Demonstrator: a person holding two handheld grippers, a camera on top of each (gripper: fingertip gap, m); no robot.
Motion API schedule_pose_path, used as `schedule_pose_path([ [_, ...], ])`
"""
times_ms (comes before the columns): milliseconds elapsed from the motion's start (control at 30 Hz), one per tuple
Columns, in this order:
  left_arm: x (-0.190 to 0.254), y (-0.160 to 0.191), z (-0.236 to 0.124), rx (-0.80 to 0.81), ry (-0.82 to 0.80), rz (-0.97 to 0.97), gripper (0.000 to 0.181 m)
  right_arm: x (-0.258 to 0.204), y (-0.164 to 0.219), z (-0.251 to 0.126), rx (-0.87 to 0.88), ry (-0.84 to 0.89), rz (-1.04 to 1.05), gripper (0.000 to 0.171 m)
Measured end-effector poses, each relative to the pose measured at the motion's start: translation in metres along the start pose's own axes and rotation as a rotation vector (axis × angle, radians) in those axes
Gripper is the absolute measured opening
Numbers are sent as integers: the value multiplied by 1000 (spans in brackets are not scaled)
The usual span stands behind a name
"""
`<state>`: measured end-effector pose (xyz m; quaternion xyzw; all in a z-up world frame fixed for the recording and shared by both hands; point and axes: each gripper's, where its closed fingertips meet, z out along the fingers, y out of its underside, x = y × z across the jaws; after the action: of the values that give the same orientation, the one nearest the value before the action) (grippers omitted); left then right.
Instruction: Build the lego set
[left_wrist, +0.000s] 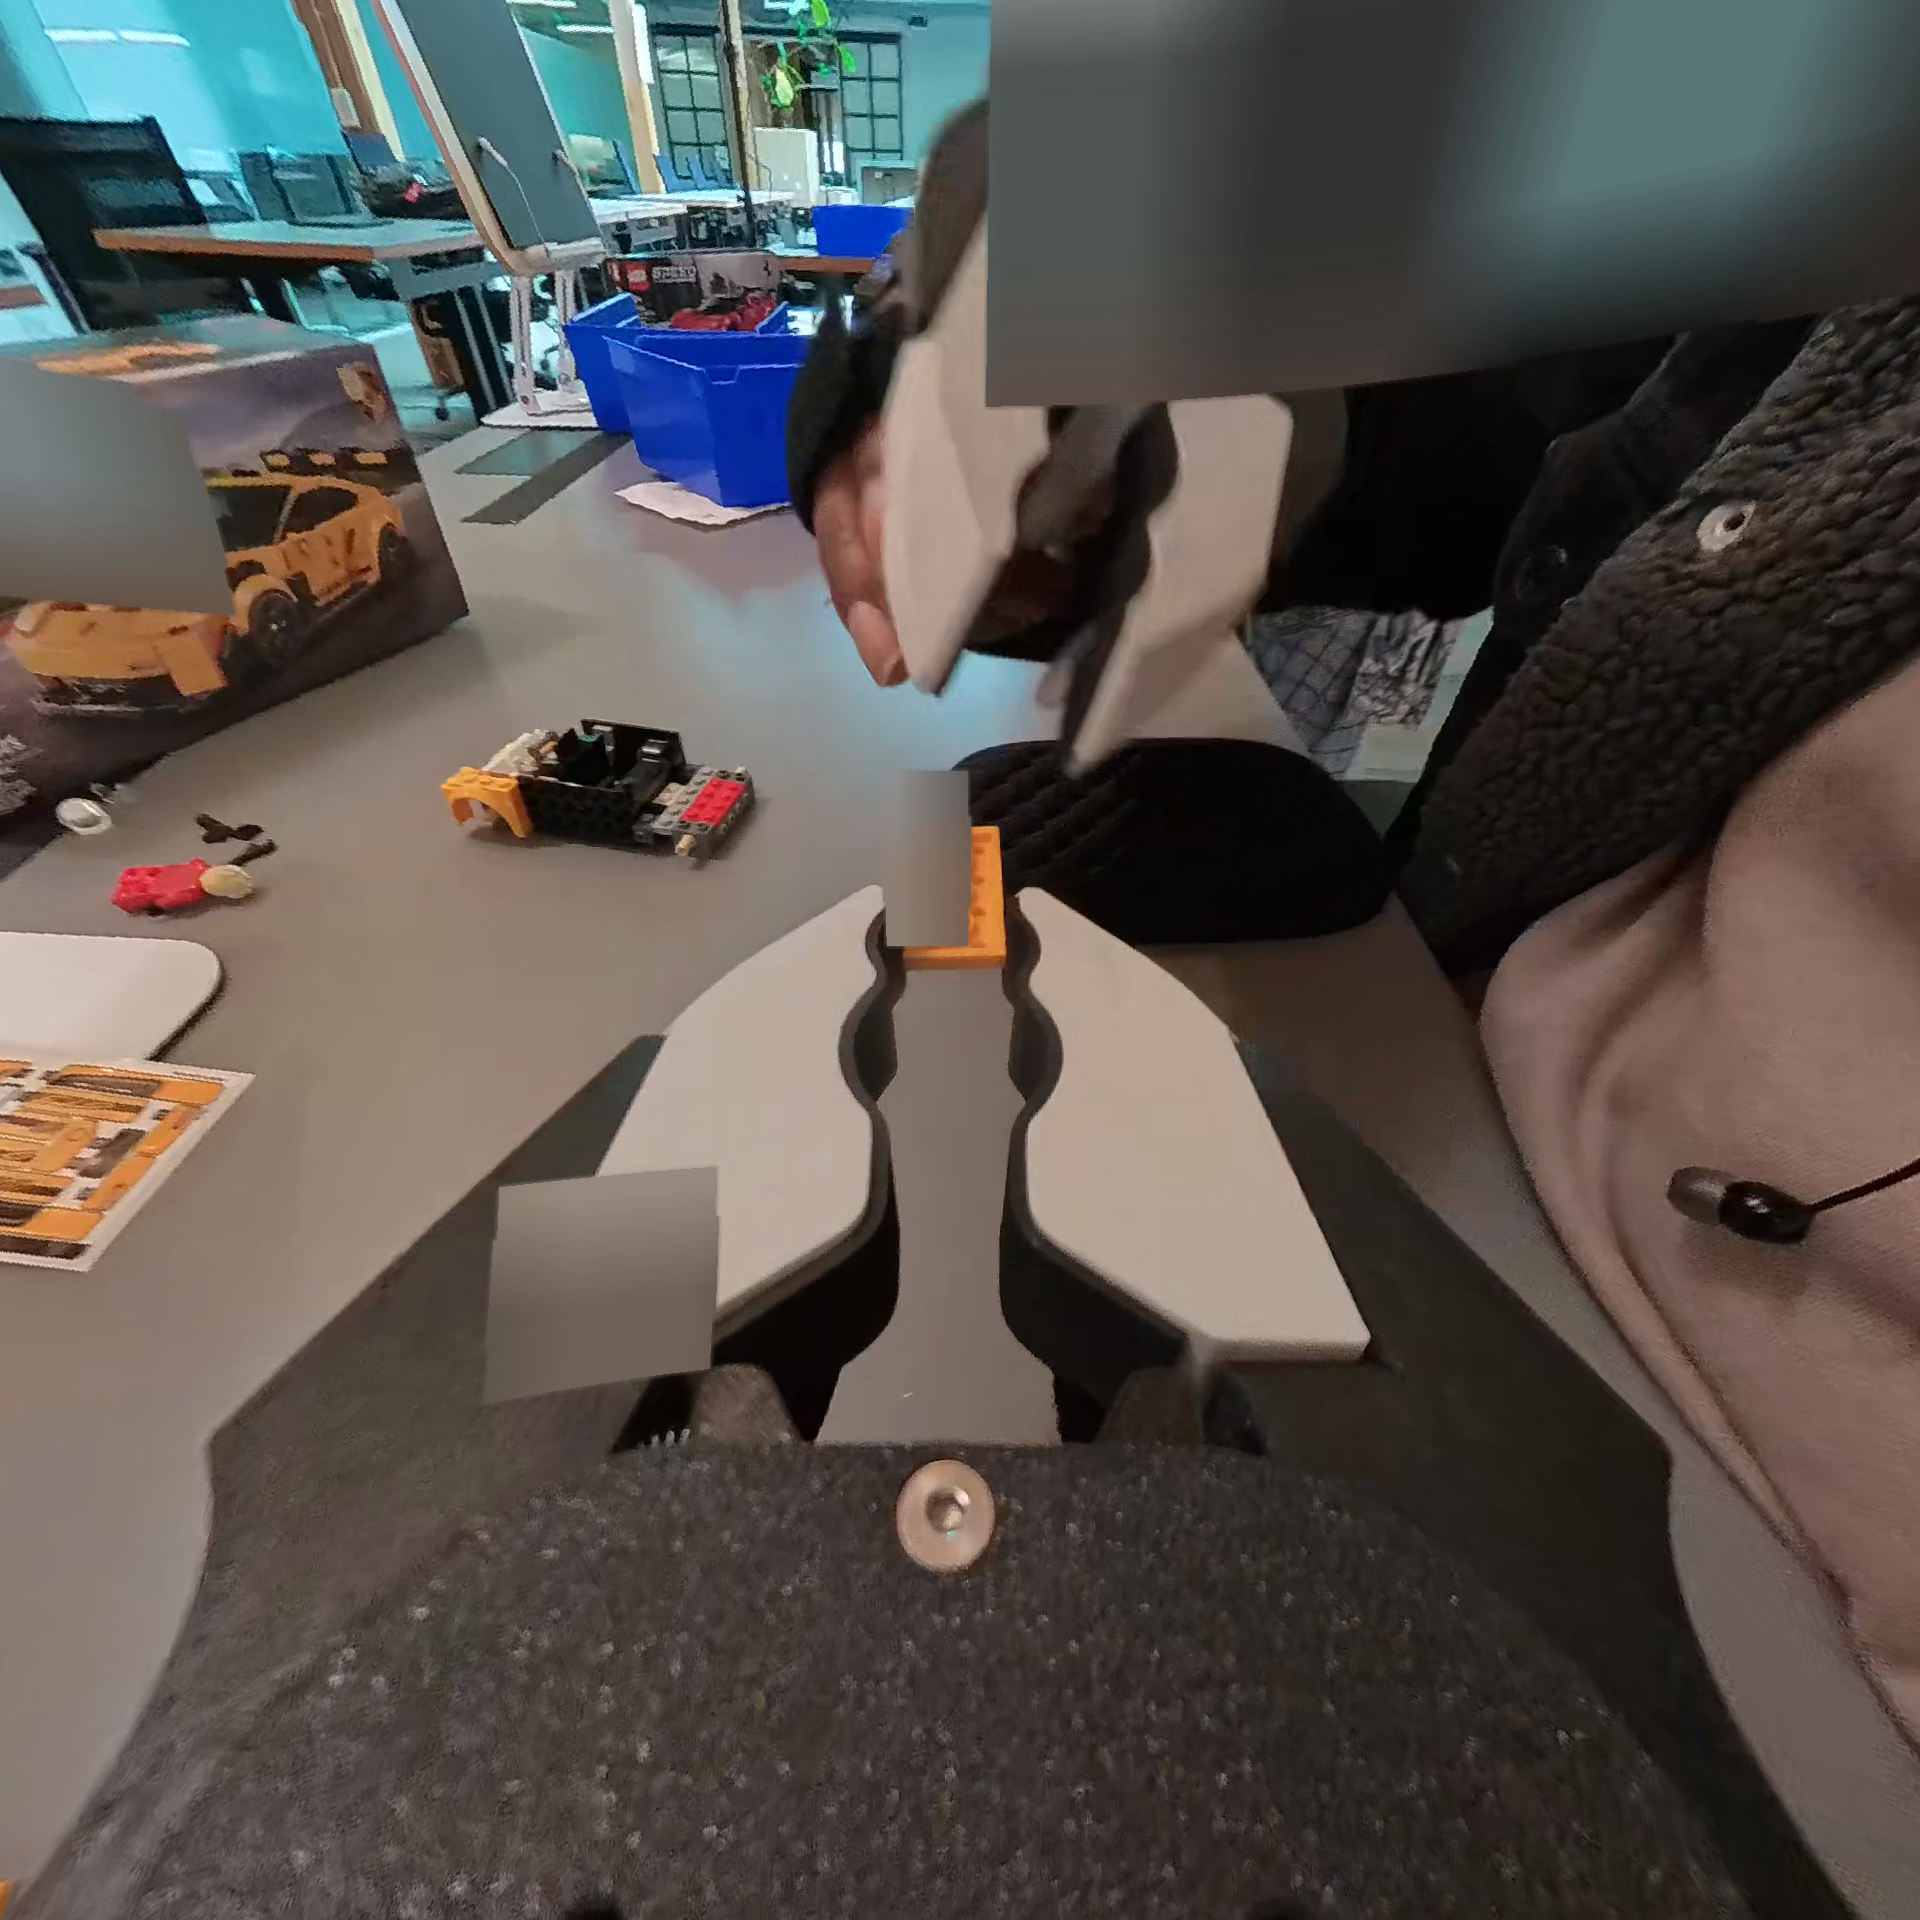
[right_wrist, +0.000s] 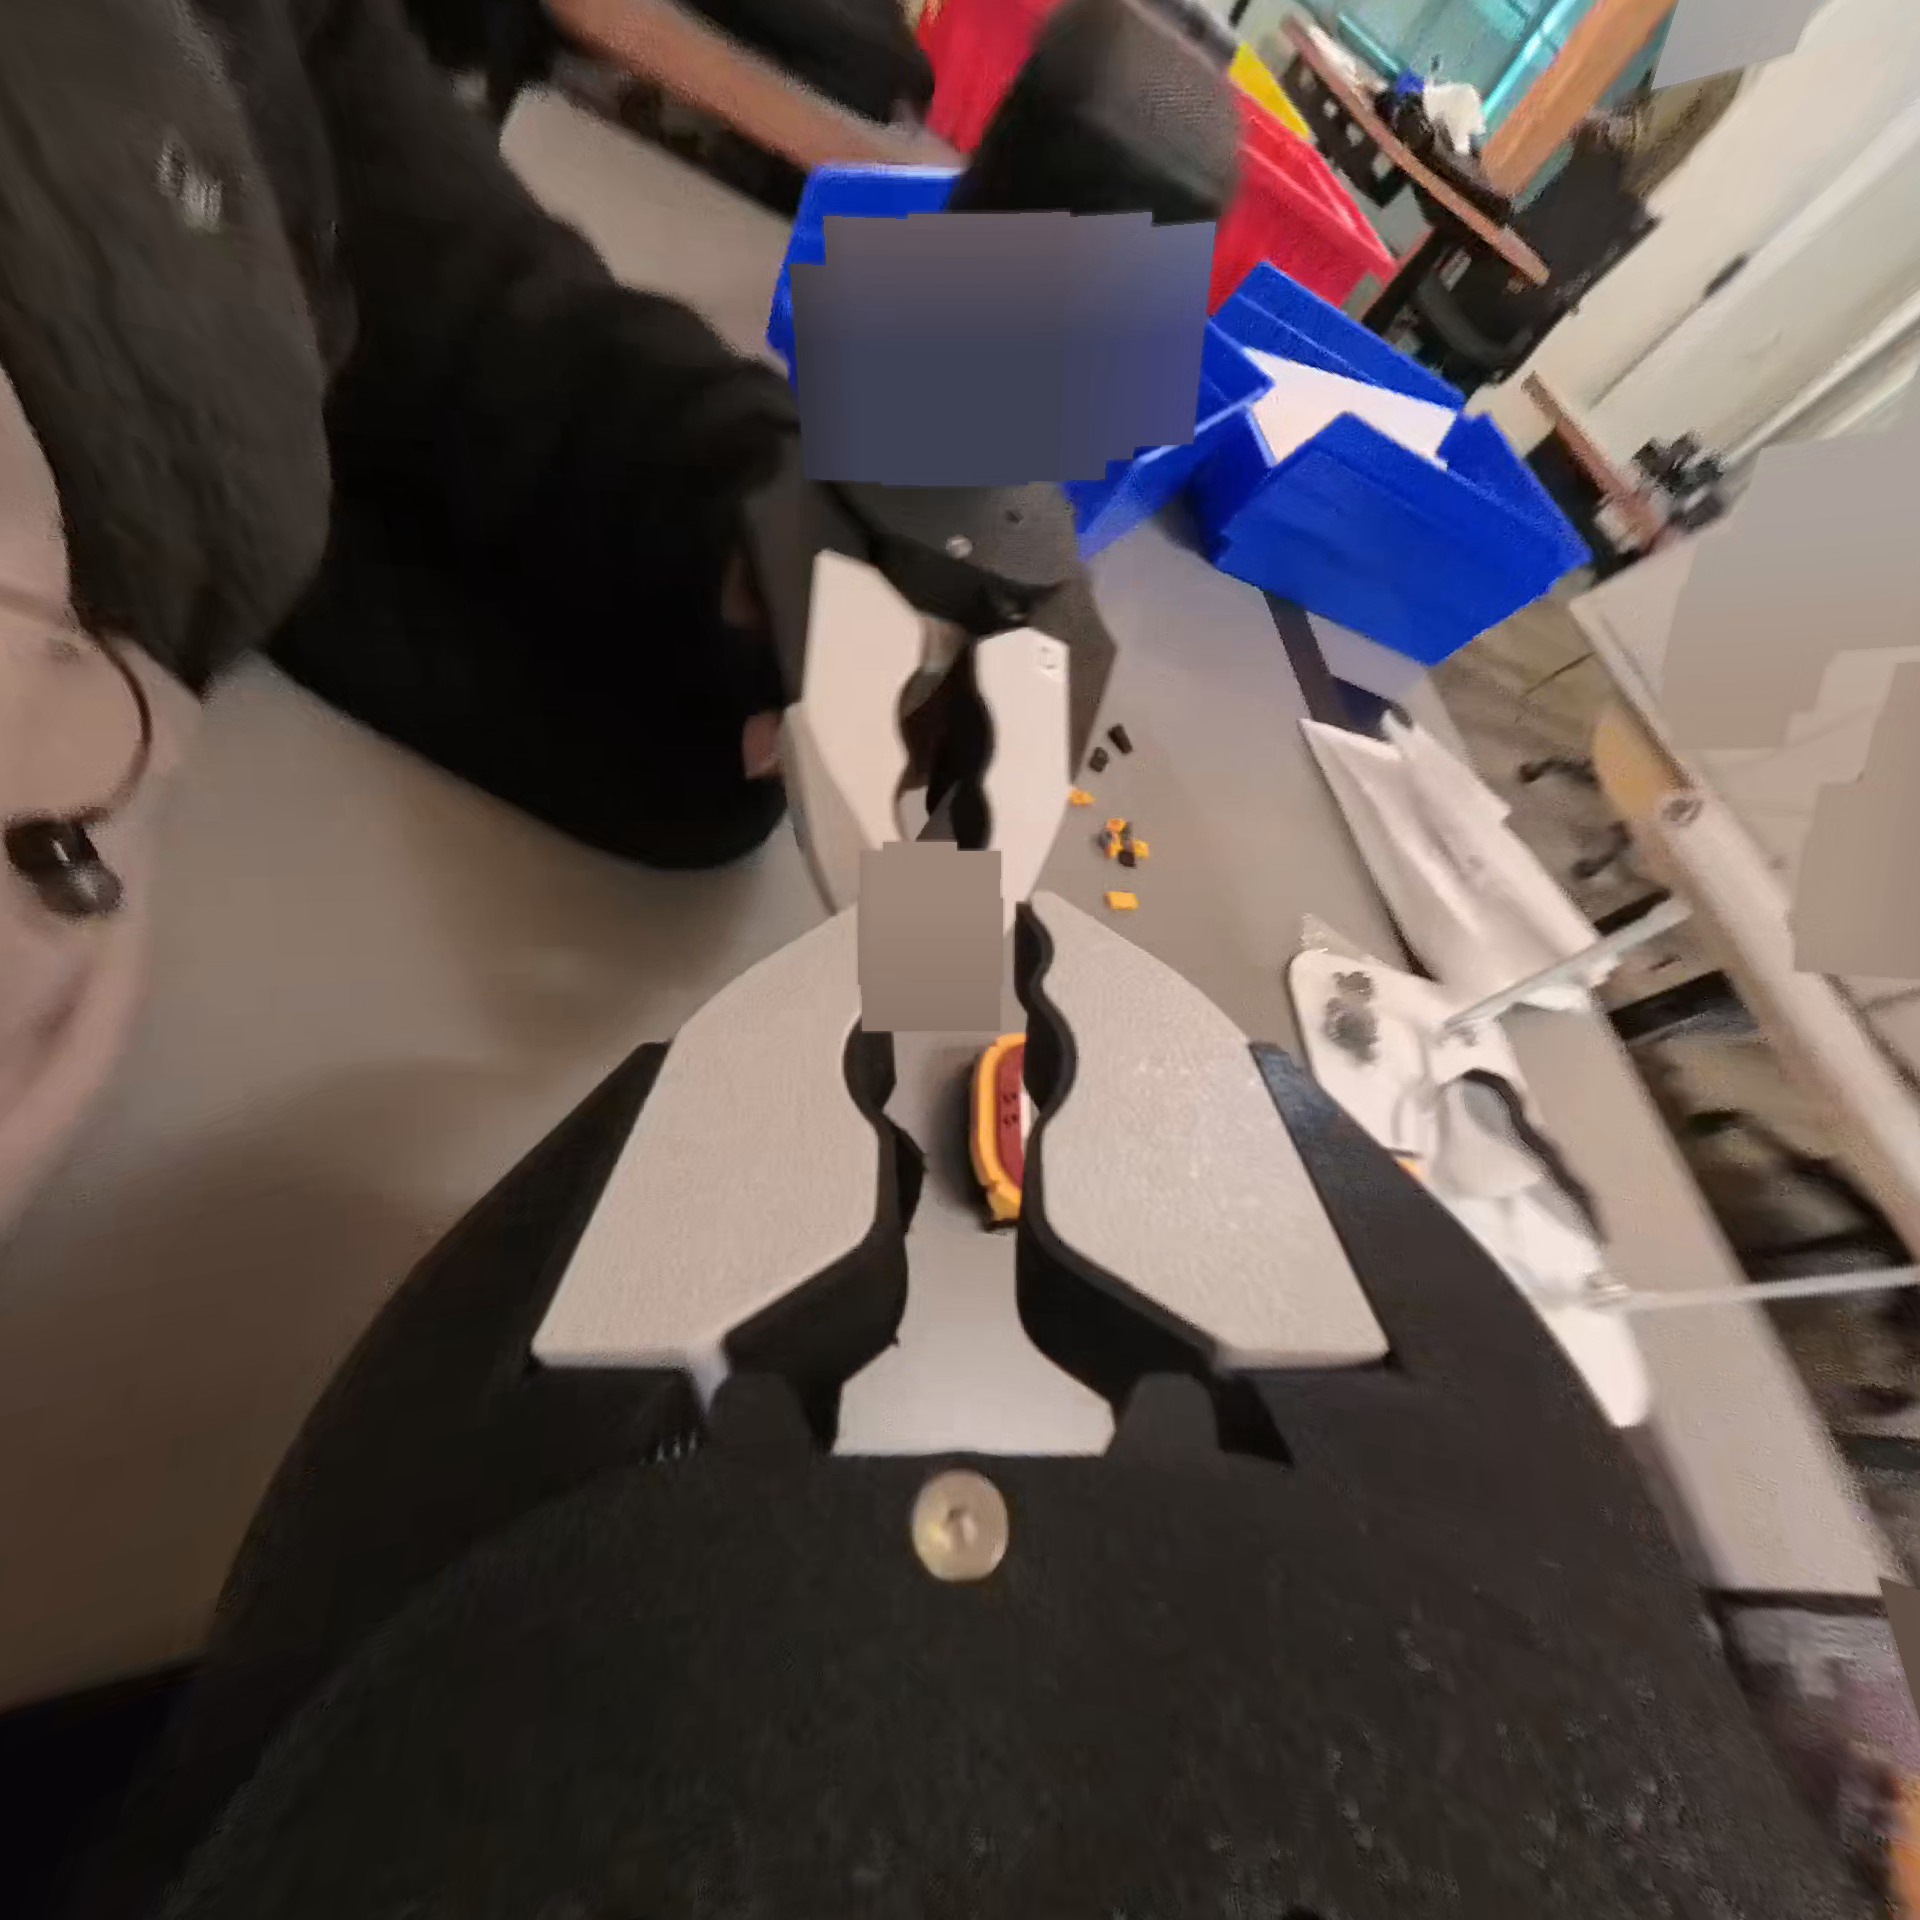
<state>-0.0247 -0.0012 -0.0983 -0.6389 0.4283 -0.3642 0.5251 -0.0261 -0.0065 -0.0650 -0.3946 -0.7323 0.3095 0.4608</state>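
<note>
The left hand-held gripper is clamped on a flat orange plate at its fingertips, held up off the grey bench. The right hand-held gripper faces it from close by; a small orange-and-red piece sits against its right finger, and the picture is too blurred for me to tell whether the fingers actually pinch it. The half-built car chassis waits on the bench, well apart from both, near the set's box, with loose orange bits scattered further along. I'd judge the step is mating the two held parts. To do it well, square the small piece's studs to the plate first, keep the plate level, and press straight together rather than at an angle, so neither part twists out of its grip.
</note>
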Motion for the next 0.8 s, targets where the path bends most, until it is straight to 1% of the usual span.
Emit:
schedule_pose_path([
  [33,0,0,0,-1,-13,26,17,4,-1,-1,5,-25,71,18],
  [100,0,-1,0,2,-28,59,17,8,3,1,-38,-80,154,18],
  [200,-1,-1,0,2,-42,82,18,3,12,9,-113,-145,172,19],
  [267,0,-1,0,2,-42,87,17,0,15,14,-133,-174,193,17],
  [400,0,0,0,-2,-43,85,17,-4,17,18,-153,-217,213,8],
  [800,0,2,0,-12,-30,59,17,-9,17,19,-198,-281,224,8],
])
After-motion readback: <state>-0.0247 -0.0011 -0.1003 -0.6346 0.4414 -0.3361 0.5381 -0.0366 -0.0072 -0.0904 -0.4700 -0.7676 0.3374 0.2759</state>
